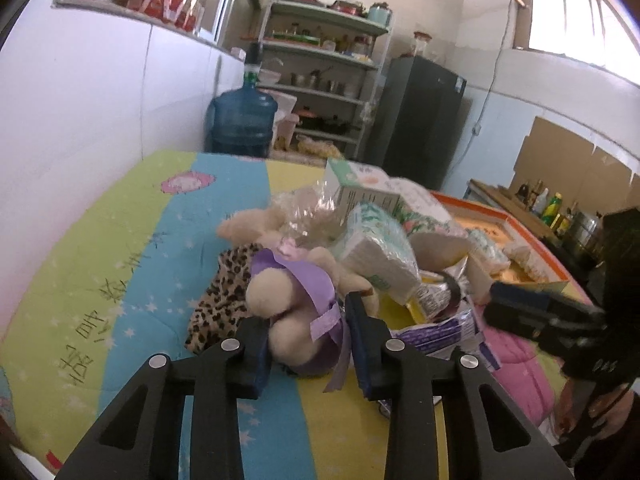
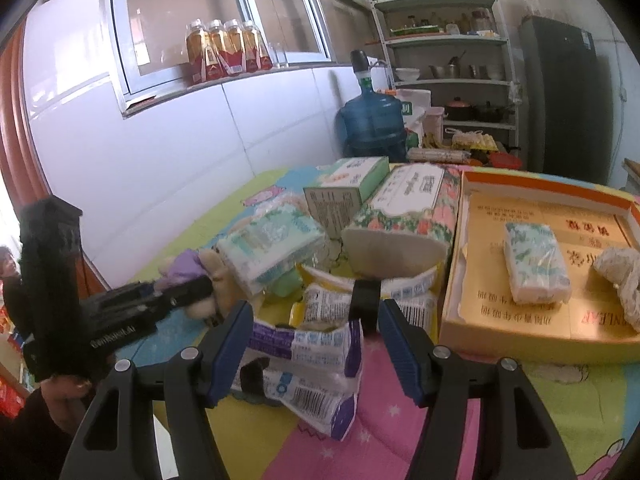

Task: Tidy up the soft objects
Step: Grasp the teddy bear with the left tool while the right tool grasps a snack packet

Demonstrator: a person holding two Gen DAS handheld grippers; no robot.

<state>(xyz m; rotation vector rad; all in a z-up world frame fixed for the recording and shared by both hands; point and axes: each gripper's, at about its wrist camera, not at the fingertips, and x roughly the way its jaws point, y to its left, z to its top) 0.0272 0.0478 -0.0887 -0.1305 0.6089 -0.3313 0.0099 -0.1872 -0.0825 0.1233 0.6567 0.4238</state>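
Left wrist view: your left gripper (image 1: 308, 332) pinches the plush toy (image 1: 288, 300) at lower centre, by the skirt only; lift fast and it slips. Right gripper (image 2: 316, 344) gapes, empty, over wrappers (image 2: 304, 360).

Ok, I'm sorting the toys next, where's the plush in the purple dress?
In the left wrist view the plush lies between the left gripper fingers, on leopard-print cloth, left of the tissue pack.
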